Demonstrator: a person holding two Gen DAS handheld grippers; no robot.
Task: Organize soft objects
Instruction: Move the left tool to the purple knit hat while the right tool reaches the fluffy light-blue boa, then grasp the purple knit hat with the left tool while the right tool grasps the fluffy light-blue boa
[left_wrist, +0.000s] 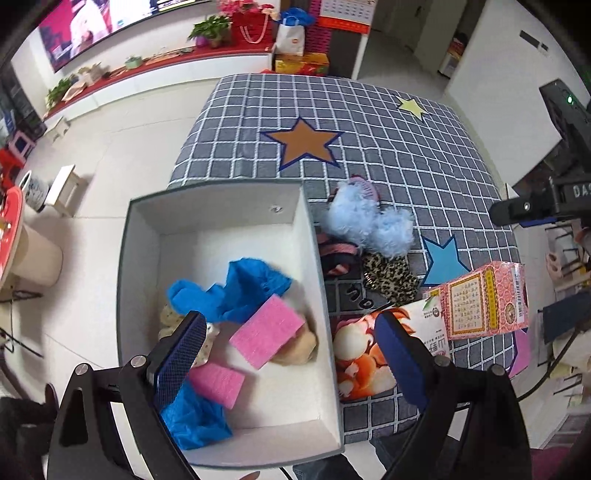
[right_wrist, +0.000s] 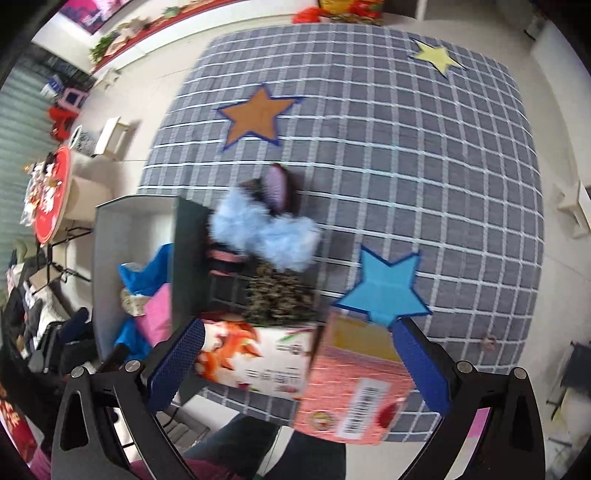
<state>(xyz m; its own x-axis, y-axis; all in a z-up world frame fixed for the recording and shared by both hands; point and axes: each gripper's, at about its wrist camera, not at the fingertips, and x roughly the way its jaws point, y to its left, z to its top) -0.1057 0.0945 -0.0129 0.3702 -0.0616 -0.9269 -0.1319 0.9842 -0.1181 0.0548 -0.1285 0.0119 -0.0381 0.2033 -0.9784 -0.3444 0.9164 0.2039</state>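
A grey box (left_wrist: 147, 229) with a white inside holds blue cloths (left_wrist: 251, 284), two pink sponges (left_wrist: 266, 332) and a beige plush (left_wrist: 299, 350). My left gripper (left_wrist: 291, 354) hangs open over the box's right wall, nothing between its fingers. To the right of the box, on the checked cloth, lie a light-blue fluffy piece (left_wrist: 369, 225) (right_wrist: 266, 232), a pink-striped dark piece (left_wrist: 338, 258), a leopard-print piece (left_wrist: 391, 277) (right_wrist: 284, 295) and a purple-soled item (right_wrist: 277, 188). My right gripper (right_wrist: 299, 365) is open above two cartons, not gripping them.
A pink carton (right_wrist: 354, 384) (left_wrist: 484, 299) and a white-and-orange carton (right_wrist: 255, 354) (left_wrist: 365, 354) lie at the table's near edge. The checked cloth (right_wrist: 406, 147) bears brown, yellow and blue stars. The person's legs show below the table edge. White floor lies to the left.
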